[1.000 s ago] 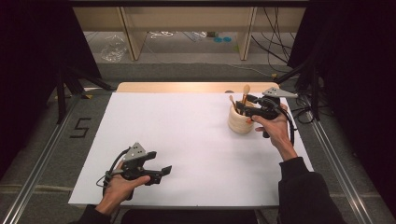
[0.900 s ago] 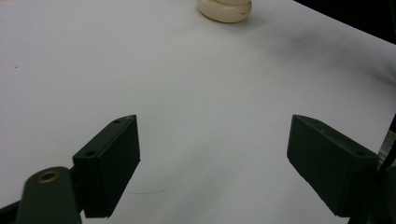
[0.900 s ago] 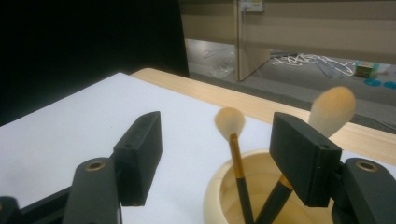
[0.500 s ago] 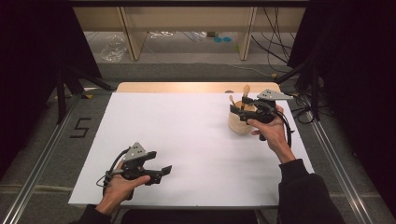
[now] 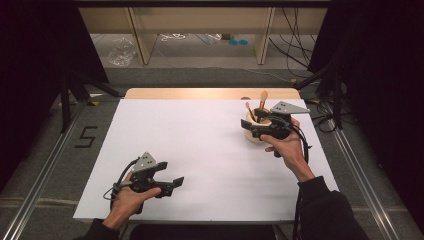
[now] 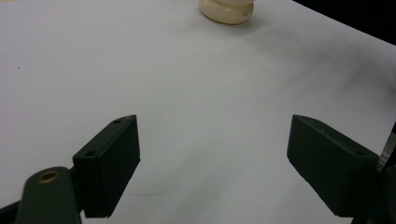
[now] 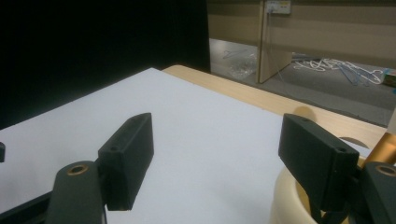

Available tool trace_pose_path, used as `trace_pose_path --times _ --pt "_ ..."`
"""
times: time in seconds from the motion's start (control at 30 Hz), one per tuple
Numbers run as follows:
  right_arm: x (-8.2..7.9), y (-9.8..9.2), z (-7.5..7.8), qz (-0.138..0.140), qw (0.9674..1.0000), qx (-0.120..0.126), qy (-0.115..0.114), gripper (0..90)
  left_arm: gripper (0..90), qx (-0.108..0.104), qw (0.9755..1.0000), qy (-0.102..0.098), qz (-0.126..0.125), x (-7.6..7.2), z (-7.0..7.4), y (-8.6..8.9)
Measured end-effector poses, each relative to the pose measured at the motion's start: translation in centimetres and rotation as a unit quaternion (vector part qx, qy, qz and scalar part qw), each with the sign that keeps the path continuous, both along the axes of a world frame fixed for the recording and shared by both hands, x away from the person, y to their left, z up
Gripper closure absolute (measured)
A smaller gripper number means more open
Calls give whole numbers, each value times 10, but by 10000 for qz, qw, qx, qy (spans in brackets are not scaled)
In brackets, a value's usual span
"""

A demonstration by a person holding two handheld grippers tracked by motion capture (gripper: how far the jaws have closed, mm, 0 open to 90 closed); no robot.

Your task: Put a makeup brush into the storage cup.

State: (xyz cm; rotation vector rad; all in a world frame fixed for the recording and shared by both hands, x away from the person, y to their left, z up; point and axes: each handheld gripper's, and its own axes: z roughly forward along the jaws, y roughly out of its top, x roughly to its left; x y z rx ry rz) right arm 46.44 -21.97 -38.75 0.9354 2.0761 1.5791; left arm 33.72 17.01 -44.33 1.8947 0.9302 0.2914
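At table's right | cup (image 5: 257, 133): two wooden utensils (image 5: 261, 103) upright | right gripper (image 5: 253, 125) fingers opening, empty

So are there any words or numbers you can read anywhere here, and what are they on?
"5": a dark numeral marked on the grey floor left of the white table.
Nothing readable on the cream round holder with wooden utensils, nor on the black grippers.
The white plate on the far wall in the right gripper view is too blurred to read.
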Motion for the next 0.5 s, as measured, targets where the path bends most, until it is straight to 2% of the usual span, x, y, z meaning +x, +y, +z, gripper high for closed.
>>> trace_pose_path --times 0.03,0.23,0.33,0.4,0.5 --pt "-2 1 -1 16 10000 48 34 271 169 14 10000 -2 -1 0 0 0" --pt "-12 7 -5 47 9998 -91 182 216 169 16 10000 -5 5 0 0 0" --pt "-18 9 -4 60 9999 -17 105 217 169 6 10000 -1 -3 0 0 0" --pt "-22 10 -5 57 9998 -88 188 209 169 -7 10000 -14 12 0 0 0" --pt "-27 11 -7 59 9998 -92 171 210 169 -31 10000 -7 28 0 1 0"
